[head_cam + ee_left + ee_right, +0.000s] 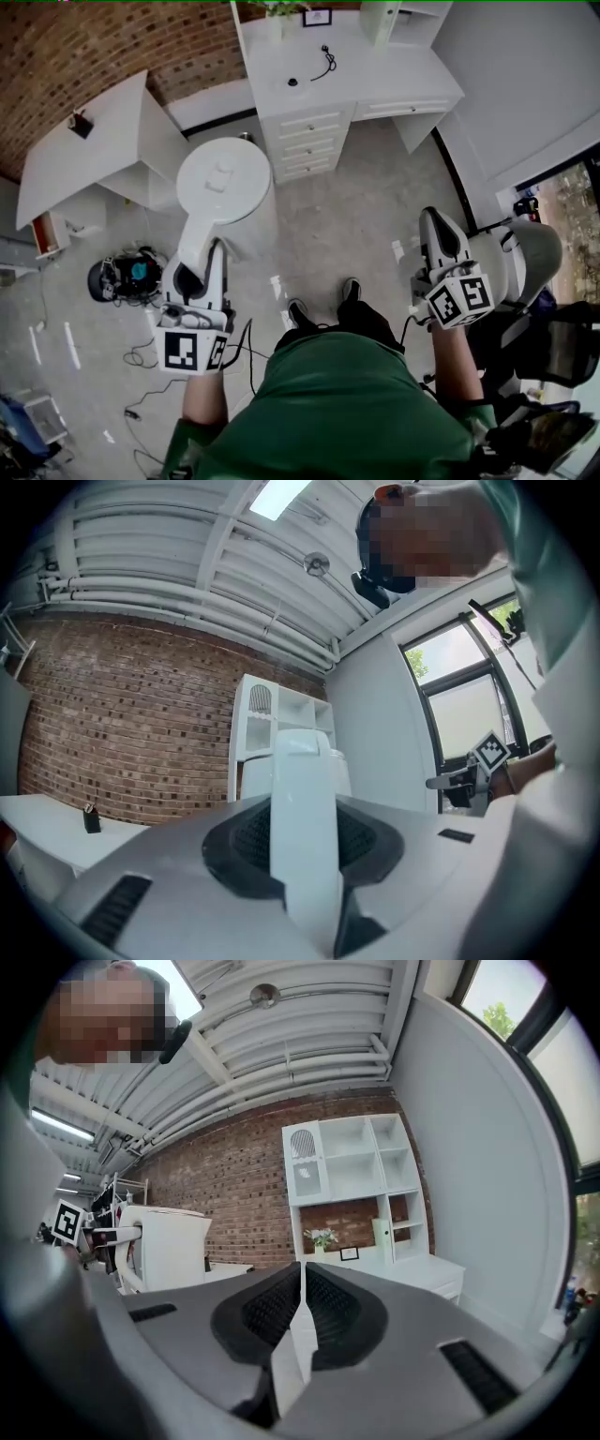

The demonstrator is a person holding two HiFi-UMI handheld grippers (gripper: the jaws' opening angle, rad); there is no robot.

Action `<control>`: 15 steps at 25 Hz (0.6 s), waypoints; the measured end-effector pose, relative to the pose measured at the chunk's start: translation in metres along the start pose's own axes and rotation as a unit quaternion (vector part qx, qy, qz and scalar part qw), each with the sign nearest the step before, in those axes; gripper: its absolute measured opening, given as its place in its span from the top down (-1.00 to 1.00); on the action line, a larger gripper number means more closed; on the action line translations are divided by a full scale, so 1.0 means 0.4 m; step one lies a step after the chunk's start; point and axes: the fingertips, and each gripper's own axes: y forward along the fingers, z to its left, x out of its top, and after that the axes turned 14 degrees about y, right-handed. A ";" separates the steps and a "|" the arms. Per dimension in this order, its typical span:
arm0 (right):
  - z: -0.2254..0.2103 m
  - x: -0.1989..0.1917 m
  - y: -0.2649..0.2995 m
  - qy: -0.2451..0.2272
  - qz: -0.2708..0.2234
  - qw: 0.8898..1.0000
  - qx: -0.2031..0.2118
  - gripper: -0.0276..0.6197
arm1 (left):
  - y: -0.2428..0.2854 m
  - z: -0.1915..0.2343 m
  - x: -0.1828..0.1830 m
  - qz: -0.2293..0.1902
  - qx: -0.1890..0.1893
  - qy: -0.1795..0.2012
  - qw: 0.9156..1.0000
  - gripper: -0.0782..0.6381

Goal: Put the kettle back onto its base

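Note:
In the head view a white kettle [223, 178] is seen from above, carried over the floor in front of me. My left gripper [200, 267] is shut on its white handle [305, 836], which fills the gap between the jaws in the left gripper view. A small dark round base [292, 82] with a black cord lies on the white desk [375, 80] ahead. My right gripper [439, 225] is held at the right, shut with nothing in it, its pads meeting [302, 1321]. The right gripper view shows the kettle [169, 1246] off to its left.
The desk has a stack of drawers [305, 141] facing me. A low white table [84, 150] stands at the left, with cables and a dark device [127, 275] on the floor below it. An office chair [534, 253] is at the right. My shoes [323, 305] are on the grey floor.

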 end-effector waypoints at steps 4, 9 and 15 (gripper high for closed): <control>-0.033 -0.032 0.024 0.009 0.014 1.000 -0.007 0.84 | 0.029 0.024 -0.016 0.003 0.015 -0.003 1.000 0.46; -0.090 -0.043 0.091 0.024 0.024 0.999 0.015 0.84 | 0.090 0.017 -0.013 0.011 0.037 0.012 0.999 0.46; -0.194 0.012 0.184 0.037 0.039 0.997 0.060 0.84 | 0.215 -0.031 0.030 0.023 0.078 0.014 0.997 0.46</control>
